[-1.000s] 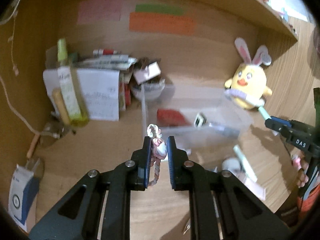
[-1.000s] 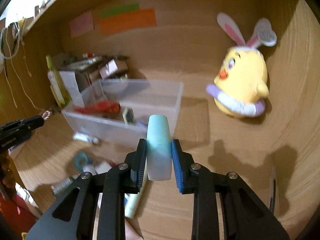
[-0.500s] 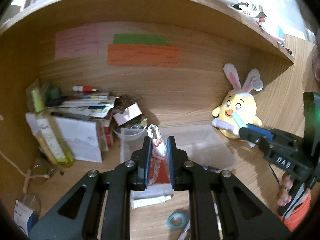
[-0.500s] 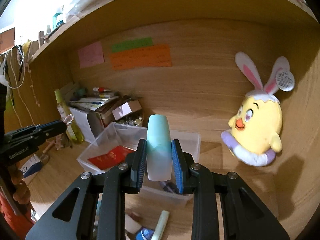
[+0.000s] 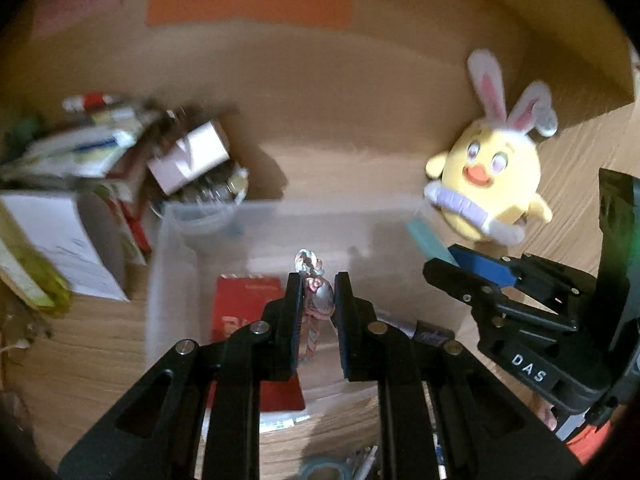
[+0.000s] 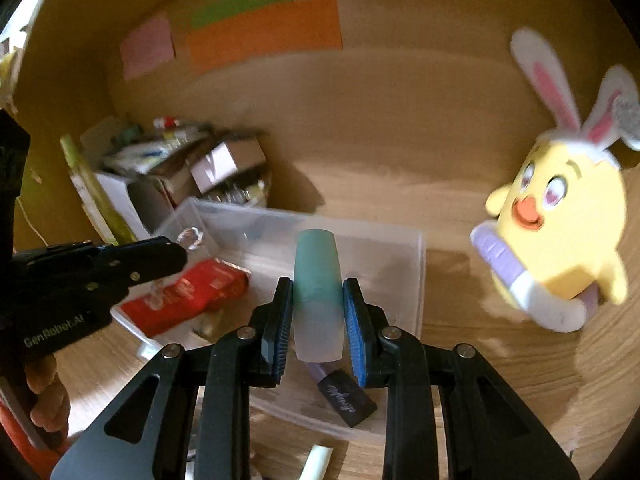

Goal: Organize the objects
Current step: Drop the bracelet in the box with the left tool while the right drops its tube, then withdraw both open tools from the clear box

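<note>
My left gripper (image 5: 317,300) is shut on a small pink braided charm (image 5: 316,300) with a clear loop at its top. It hangs over the clear plastic bin (image 5: 168,240), above a red booklet (image 5: 240,312) lying inside. My right gripper (image 6: 318,300) is shut on a mint-green tube (image 6: 318,276), held upright over the same bin (image 6: 416,264). A dark capped tube (image 6: 347,398) lies in the bin under it. From the right wrist view the left gripper (image 6: 176,256) reaches in from the left; from the left wrist view the right gripper (image 5: 440,268) enters from the right.
A yellow chick plush with bunny ears (image 6: 560,232) leans on the wooden back wall to the right. A stack of boxes, papers and a bottle (image 5: 80,184) crowds the left of the bin. Loose tubes and a tape roll (image 5: 324,468) lie on the desk in front.
Both grippers have moved forward over the clear bin, each keeping its hold. The view has tipped down, so the shelf top is out of sight.
</note>
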A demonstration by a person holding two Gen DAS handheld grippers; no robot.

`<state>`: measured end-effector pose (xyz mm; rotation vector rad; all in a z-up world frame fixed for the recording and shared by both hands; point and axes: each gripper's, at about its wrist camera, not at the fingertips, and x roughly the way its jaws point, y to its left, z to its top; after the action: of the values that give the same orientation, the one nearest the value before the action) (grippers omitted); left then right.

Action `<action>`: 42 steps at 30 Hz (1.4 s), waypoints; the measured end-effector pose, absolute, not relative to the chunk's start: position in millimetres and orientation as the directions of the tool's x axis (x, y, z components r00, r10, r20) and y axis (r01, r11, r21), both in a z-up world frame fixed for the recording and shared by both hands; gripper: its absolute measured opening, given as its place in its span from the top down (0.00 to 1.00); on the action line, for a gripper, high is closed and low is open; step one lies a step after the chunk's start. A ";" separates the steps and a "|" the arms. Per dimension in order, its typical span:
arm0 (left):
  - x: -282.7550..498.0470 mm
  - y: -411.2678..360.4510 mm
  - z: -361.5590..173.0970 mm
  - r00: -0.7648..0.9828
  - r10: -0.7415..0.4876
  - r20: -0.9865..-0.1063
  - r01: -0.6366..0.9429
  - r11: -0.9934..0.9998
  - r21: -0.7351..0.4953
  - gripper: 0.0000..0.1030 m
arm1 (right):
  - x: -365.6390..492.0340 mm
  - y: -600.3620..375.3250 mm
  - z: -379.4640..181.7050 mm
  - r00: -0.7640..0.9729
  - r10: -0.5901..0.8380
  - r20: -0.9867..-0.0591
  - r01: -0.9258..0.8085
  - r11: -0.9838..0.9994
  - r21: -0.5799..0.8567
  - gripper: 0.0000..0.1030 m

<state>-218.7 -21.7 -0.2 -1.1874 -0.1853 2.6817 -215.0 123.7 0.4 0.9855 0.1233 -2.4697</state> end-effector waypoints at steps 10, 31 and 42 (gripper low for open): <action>-246.2 -13.2 -29.0 -0.589 0.265 -0.764 -0.138 -0.964 -0.228 0.86 | -233.8 109.8 -37.7 -0.553 -0.358 -0.752 0.474 -0.878 0.070 0.78; -204.2 -14.7 16.4 -0.696 0.188 -0.693 -0.138 -0.982 -0.127 0.42 | -221.5 110.1 -24.9 -0.566 -0.349 -0.747 0.488 -0.872 0.037 0.63; -136.9 -16.0 49.3 -0.798 0.103 -0.594 -0.112 -0.993 -0.023 0.06 | -174.1 143.7 12.3 -0.644 -0.382 -0.663 0.479 -0.877 0.040 0.38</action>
<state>-136.9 -16.0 49.3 -0.9492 0.0204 2.8754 -174.1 143.7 12.3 0.9546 0.1909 -2.4759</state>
